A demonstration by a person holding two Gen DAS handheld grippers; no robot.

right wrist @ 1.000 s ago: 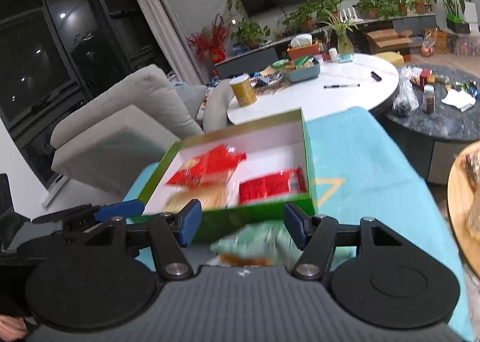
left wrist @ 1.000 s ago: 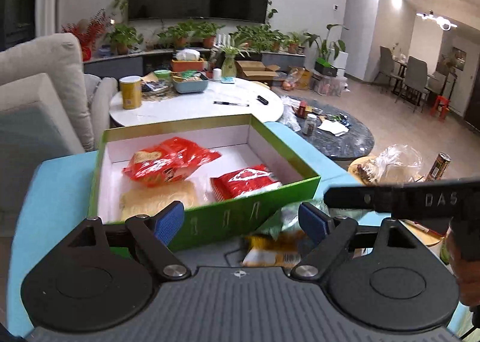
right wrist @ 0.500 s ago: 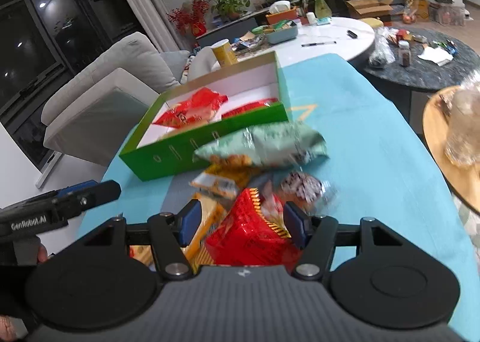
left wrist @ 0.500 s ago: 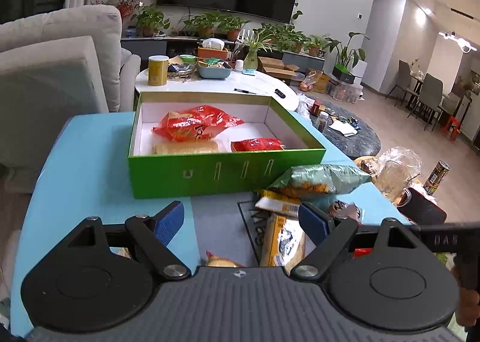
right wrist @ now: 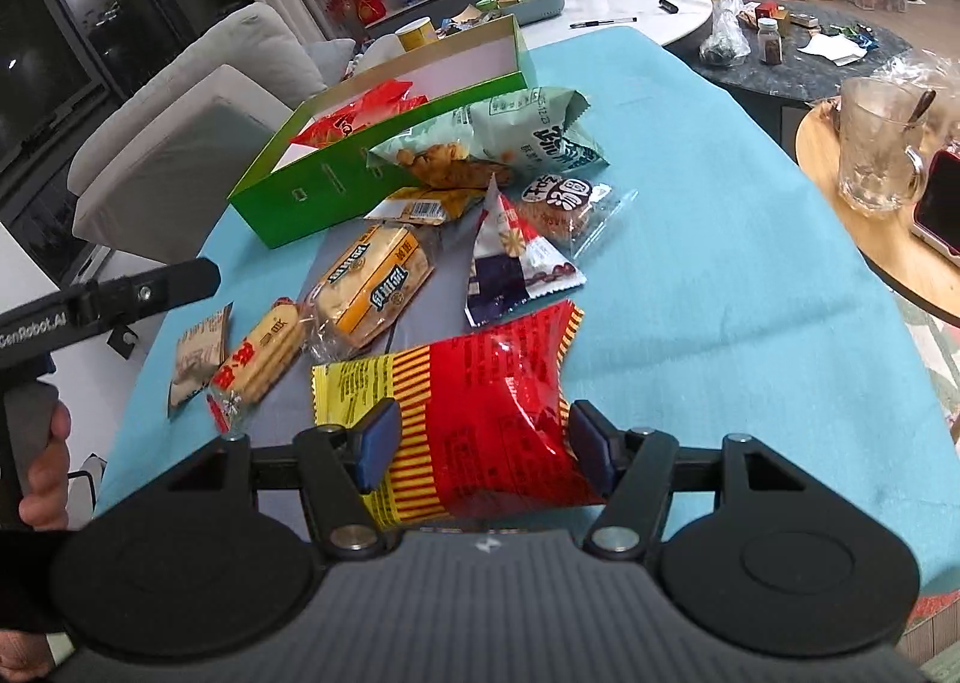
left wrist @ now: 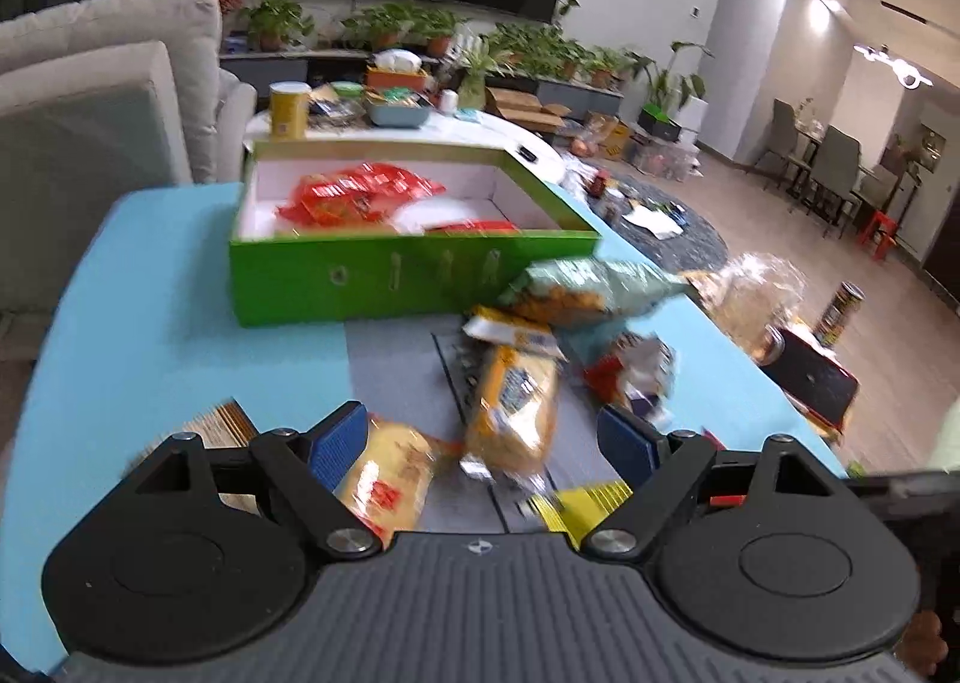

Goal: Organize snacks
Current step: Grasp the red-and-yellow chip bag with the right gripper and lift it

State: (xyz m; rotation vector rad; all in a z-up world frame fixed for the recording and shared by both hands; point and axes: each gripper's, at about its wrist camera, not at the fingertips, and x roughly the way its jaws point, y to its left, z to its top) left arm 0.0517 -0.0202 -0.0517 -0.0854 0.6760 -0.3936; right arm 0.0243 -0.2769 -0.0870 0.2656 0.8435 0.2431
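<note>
Red-and-yellow snack bag [right wrist: 480, 431] lies between the right gripper's [right wrist: 483, 446] spread jaws — left gripper [left wrist: 480, 443] likewise open-jawed.

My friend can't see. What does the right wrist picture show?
The right gripper is open around a red and yellow snack bag on a blue table. More snack packets lie beyond it, beside an open green box holding red packets.

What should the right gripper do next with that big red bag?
Probably close on the red bag: the right gripper is open with a finger on each side of it, and the green box has room.
</note>
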